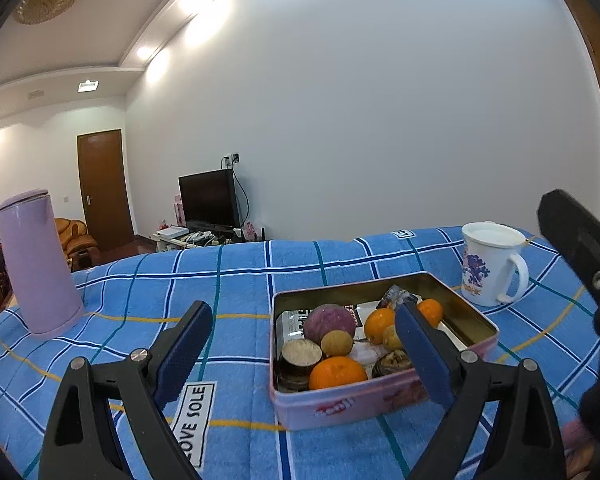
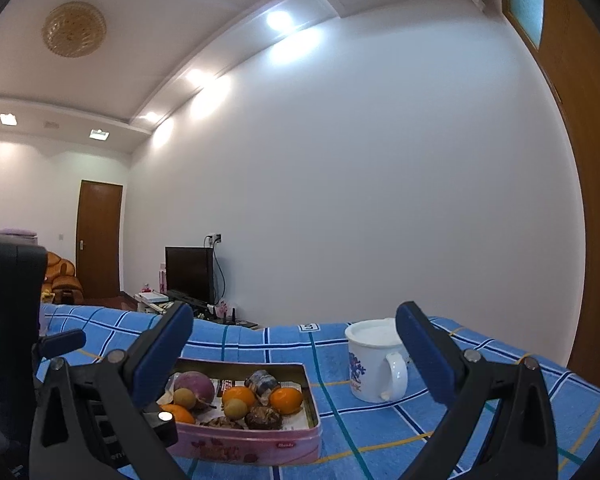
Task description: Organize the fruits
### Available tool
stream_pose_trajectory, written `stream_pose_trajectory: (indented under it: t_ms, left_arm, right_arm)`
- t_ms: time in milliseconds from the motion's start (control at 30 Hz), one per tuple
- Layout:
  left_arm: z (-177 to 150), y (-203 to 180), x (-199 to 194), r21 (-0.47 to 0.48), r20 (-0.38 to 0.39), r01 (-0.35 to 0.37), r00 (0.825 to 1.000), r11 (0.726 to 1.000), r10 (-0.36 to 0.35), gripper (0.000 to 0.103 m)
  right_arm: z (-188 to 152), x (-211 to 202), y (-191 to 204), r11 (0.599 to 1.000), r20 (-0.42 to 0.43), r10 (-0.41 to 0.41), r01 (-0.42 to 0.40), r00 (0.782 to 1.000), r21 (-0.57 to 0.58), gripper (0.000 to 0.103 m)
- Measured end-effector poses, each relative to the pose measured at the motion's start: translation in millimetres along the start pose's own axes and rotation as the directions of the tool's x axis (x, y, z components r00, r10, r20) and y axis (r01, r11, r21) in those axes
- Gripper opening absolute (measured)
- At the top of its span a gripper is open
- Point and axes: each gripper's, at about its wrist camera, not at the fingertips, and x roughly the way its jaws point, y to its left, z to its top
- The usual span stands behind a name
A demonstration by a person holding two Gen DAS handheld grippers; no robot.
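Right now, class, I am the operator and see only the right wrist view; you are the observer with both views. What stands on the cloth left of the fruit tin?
Observer: A tall lilac flask stands upright on the blue checked cloth, well apart from the tin.
Operator: Is the left gripper holding anything?
Observer: No, the left gripper is open and grips nothing.
Operator: What lies in the tin's near left corner?
Observer: A dark stub with a pale cut face, beside an orange.
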Motion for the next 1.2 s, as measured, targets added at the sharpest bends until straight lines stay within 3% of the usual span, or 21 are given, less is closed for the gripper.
stream_pose_trajectory:
  t_ms: [100,233,1200]
  left_arm:
    - [-1.4,1.2,-9.4,-0.004,0.013,-0.003,1.000,1.000,0.003,0.094]
    - [-3.9,0.9,-18.1,-0.007,0.021,-0.006,1.000,1.000,0.006,0.094]
    - [-7.7,-0.5,-23.7,-0.028,0.014,-0.017,1.000,0.999,0.017,0.094]
  right_arm:
    - [-1.9,-7.3,2.1,1.000,0.006,-0.006,0.006,1.000,-0.015,0.103]
    - [-1.8,-26.1,-0.4,0.999,0.096,-0.052,0.053,0.994,-0.002,0.103]
    - [-1.9,-24.6,-10.8,0.997,0.057,-0.047,0.044,0.997,0.058,0.103]
